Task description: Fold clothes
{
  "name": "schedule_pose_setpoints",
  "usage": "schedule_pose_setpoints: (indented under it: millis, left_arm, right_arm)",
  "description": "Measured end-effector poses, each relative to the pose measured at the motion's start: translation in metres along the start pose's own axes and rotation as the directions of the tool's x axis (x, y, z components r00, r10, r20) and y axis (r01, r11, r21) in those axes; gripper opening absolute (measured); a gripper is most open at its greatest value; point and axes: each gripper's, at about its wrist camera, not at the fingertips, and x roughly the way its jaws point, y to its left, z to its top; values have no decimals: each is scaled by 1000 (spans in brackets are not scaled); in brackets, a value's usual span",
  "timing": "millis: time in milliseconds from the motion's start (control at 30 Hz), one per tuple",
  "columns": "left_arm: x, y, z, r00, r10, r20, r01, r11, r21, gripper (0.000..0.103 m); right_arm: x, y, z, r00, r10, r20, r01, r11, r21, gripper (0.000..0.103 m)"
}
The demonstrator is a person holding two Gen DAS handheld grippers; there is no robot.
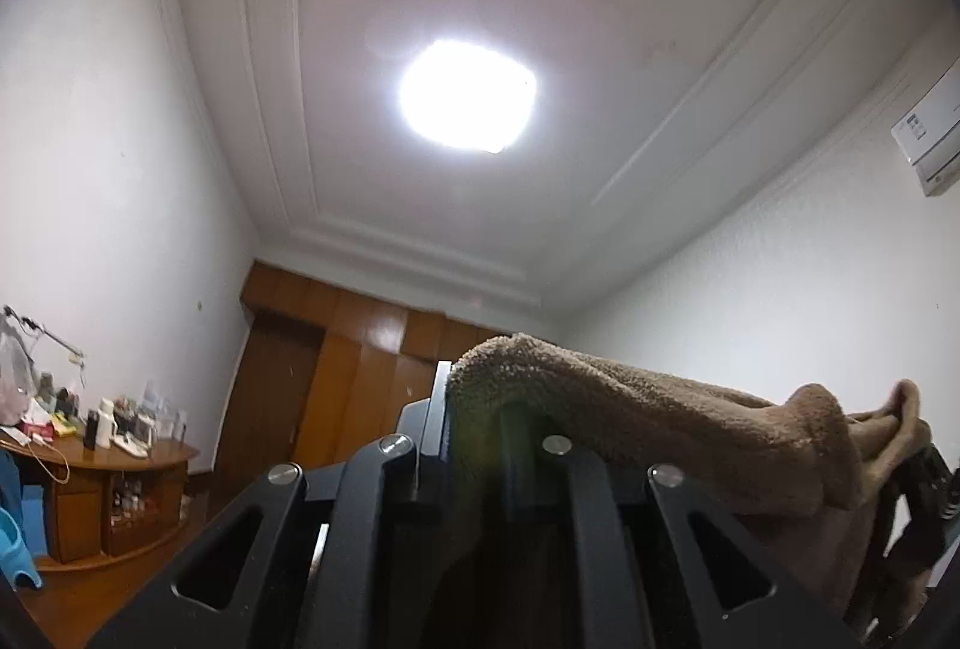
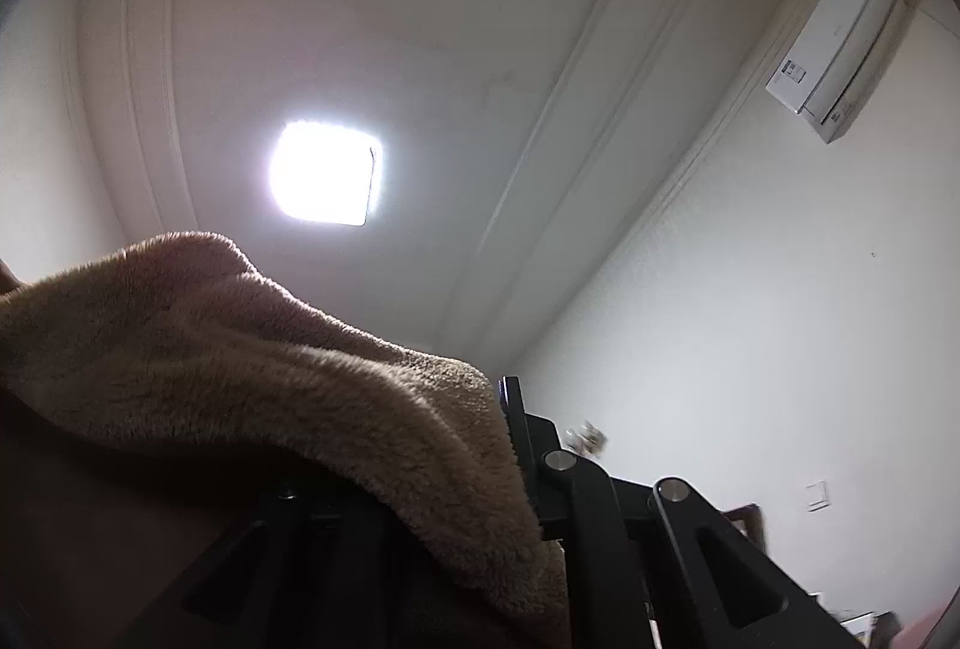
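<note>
Brown fleece garment [image 1: 630, 409] in both hand-held grippers

Left claw [image 1: 447, 397] clamped, tilted upward; right claw [image 2: 504, 409] likewise.

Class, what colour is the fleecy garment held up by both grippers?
Light brown garment, plain; clearest in the right wrist view.
</note>
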Motion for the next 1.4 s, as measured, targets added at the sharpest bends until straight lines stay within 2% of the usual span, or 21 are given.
schedule_pose_setpoints:
  millis: [100, 233, 333, 400, 467, 500, 567, 667, 800, 900, 1000, 1100, 1167, 1233, 1333, 1400]
  left_arm:
    - [-23, 0, 5, 998, 11, 54, -12, 1000, 15, 14]
    - [-30, 6, 6, 999, 15, 33, -16, 1000, 24, 14]
    - [-25, 5, -2, 999, 45, -24, -44, 998, 45, 14]
    - [-10, 10, -16, 994, 63, -90, -59, 997, 52, 14]
    - [13, 19, -41, 980, 85, -180, -76, 996, 54, 14]
    - [24, 24, -54, 970, 96, -224, -85, 995, 58, 14]
    - [45, 32, -81, 946, 116, -302, -95, 992, 82, 14]
    - [89, 42, -135, 890, 150, -431, -115, 988, 106, 15]
    - [139, 53, -208, 794, 199, -574, -147, 980, 135, 15]
    - [175, 58, -259, 713, 232, -661, -166, 973, 162, 15]
    - [207, 62, -325, 612, 273, -743, -192, 962, 195, 15]
    - [224, 71, -377, 526, 292, -799, -207, 955, 212, 14]
    - [224, 79, -397, 481, 292, -827, -207, 954, 217, 14]
    - [226, 85, -419, 432, 295, -852, -201, 953, 227, 14]
    - [239, 95, -452, 368, 314, -875, -200, 946, 255, 14]
    - [244, 103, -469, 320, 325, -890, -204, 941, 271, 16]
  right_arm:
    - [-22, -7, 18, 999, 46, 21, -47, 999, 23, 10]
    - [-45, -7, 34, 997, 68, 34, -67, 997, -33, 10]
    - [-43, -1, 25, 996, 88, -26, -90, 992, -84, 10]
    - [-28, 5, 7, 988, 98, -122, -111, 988, -104, 10]
    - [-9, 11, -18, 965, 111, -239, -140, 984, -108, 10]
    - [3, 13, -37, 943, 122, -310, -159, 983, -95, 10]
    - [27, 18, -79, 884, 139, -447, -187, 980, -64, 10]
    - [58, 25, -145, 779, 149, -608, -197, 980, -12, 10]
    - [85, 38, -225, 659, 127, -741, -194, 981, -4, 10]
    - [99, 46, -284, 585, 93, -806, -187, 982, -23, 10]
    - [117, 35, -336, 505, 70, -860, -179, 984, -25, 10]
    - [124, 35, -394, 420, 49, -906, -185, 982, -33, 10]
    - [127, 39, -434, 359, 29, -933, -201, 979, -47, 11]
    - [112, 39, -463, 302, 20, -953, -213, 976, -47, 11]
    - [109, 40, -508, 216, 20, -976, -227, 973, -30, 11]
    - [110, 43, -531, 158, 13, -987, -250, 968, -27, 18]
